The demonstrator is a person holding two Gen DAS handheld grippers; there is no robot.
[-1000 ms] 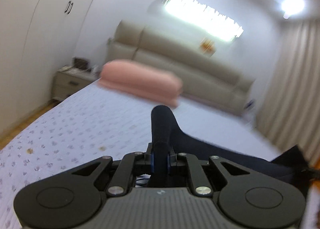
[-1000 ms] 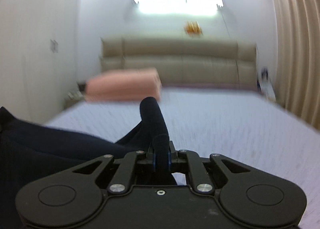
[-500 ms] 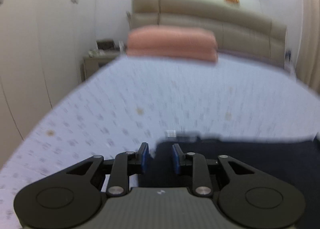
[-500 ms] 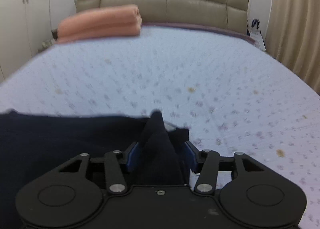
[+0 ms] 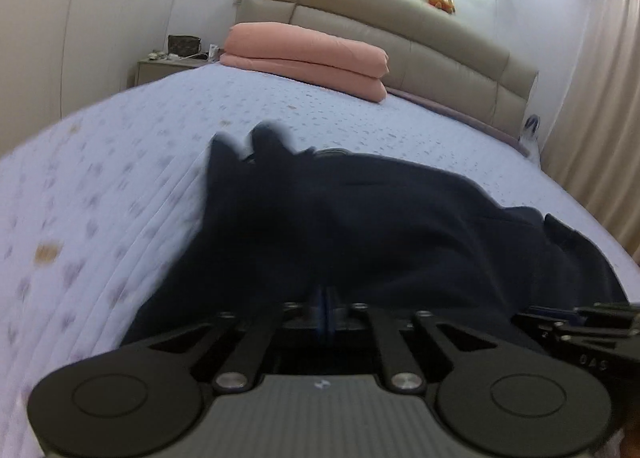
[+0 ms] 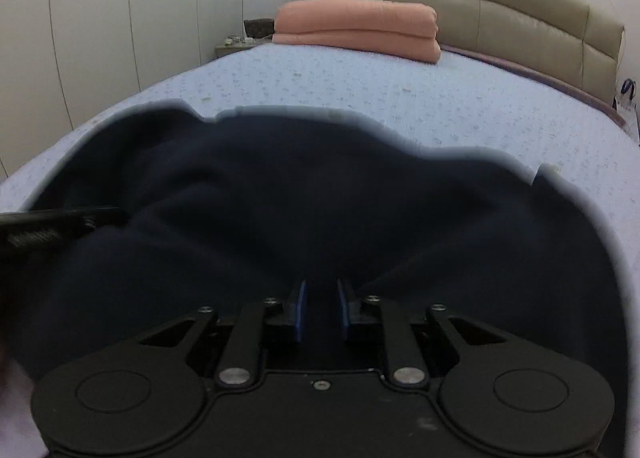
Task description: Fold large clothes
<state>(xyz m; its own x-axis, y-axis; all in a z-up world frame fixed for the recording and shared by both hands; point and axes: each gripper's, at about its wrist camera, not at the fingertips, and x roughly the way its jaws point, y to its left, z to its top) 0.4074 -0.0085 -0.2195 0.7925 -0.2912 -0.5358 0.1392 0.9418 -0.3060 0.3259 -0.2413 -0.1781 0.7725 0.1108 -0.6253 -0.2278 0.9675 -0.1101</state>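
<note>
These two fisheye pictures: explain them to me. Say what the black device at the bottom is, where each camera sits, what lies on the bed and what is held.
No robot here: a person holds a two-finger gripper in each hand, each with a camera looking forward along its fingers.

One picture is from the left gripper, whose blue pads are pressed together on a fold of the dark navy garment. The other is from the right gripper, whose pads stand slightly apart with the same dark cloth between them; whether they pinch it I cannot tell.

The garment lies crumpled on the pale lilac patterned bedspread. Farther back lies a folded salmon-pink blanket, before the beige padded headboard.
</note>
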